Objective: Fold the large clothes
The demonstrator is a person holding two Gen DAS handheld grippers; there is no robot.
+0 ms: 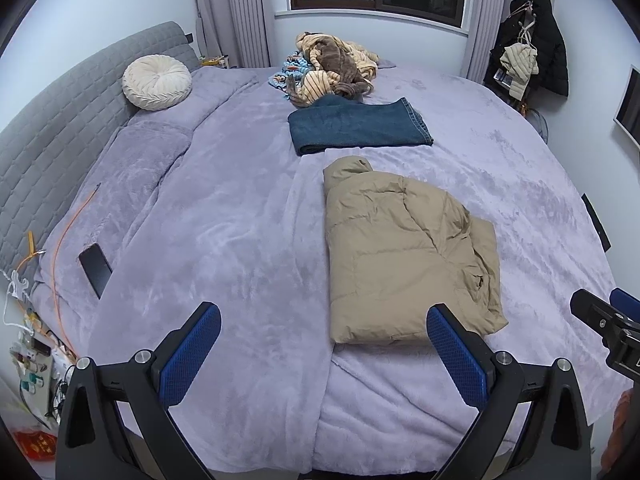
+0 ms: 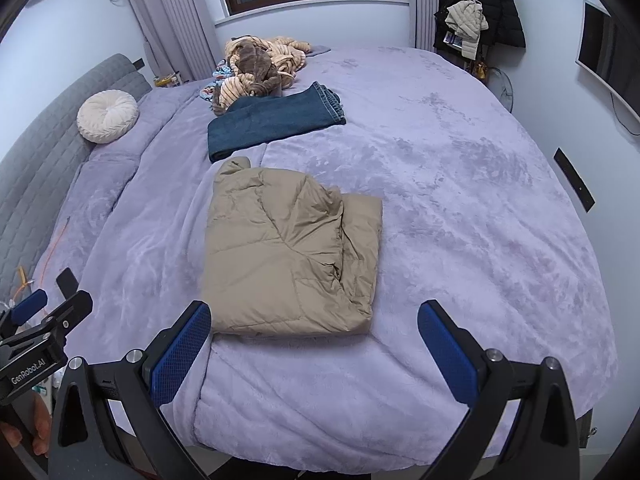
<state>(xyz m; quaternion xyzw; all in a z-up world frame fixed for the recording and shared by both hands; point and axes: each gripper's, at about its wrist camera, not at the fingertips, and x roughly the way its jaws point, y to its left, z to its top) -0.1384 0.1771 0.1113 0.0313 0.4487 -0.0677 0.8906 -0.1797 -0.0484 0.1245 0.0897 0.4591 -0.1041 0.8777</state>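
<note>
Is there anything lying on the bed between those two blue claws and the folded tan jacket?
Nothing visible. The tan jacket lies folded on the purple blanket, just beyond the open right claw and left claw. Only bare blanket lies between. The folded jeans and the clothes pile sit farther back.

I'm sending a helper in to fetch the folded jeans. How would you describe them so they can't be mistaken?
Start at the big bed with the lilac fleece cover. Beyond the folded tan puffer jacket, toward the window, lie the folded jeans. They are the only dark blue denim piece, a flat rectangle lying just in front of the rumpled heap of striped beige and brown clothes.
</note>
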